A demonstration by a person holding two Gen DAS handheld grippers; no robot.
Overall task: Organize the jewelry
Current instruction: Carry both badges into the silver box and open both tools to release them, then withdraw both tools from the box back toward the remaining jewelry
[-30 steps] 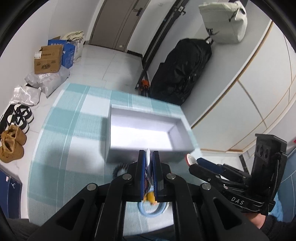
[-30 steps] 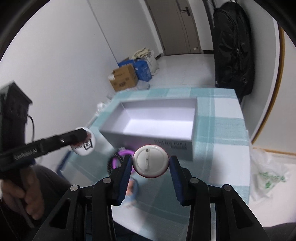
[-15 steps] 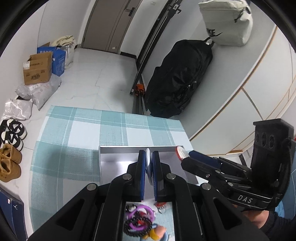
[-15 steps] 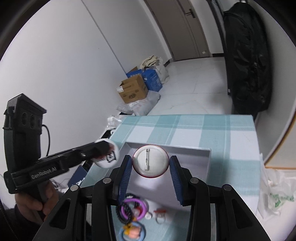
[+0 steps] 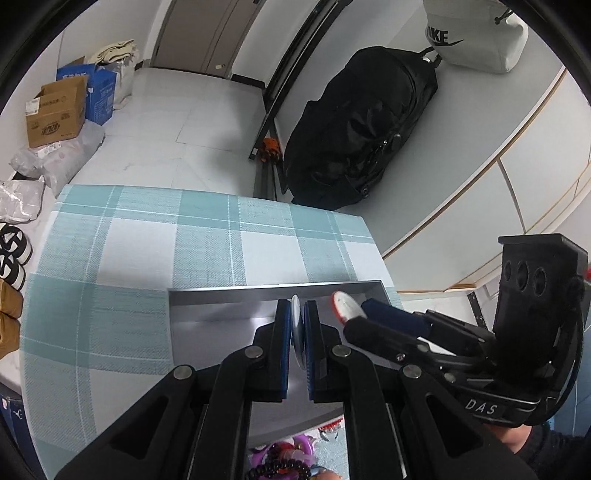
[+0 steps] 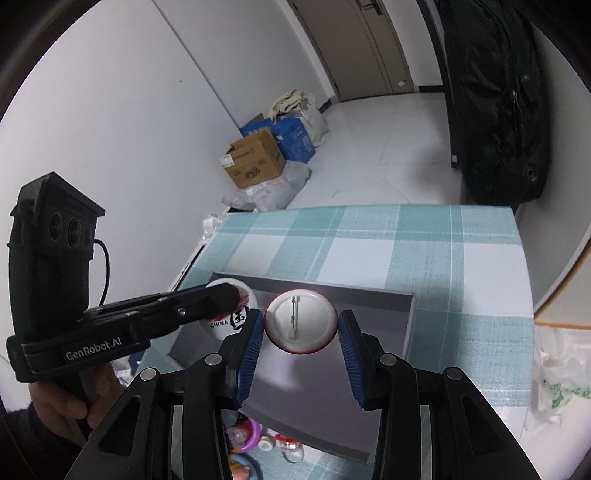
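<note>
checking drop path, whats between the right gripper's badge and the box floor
Nothing: in the right wrist view the pin badge hangs over the open gray box, with only bare box floor below it.

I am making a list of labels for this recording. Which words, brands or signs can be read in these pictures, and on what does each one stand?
"DAS": right gripper, on its body.
"GenRobot.AI": left gripper, on its body.
"CHINA", beside one Chinese character: pin badge in the left jaws.
"NIKE" with swoosh, upside down: white bag.
Print on the cardboard box and blue box: too small to read.
</note>
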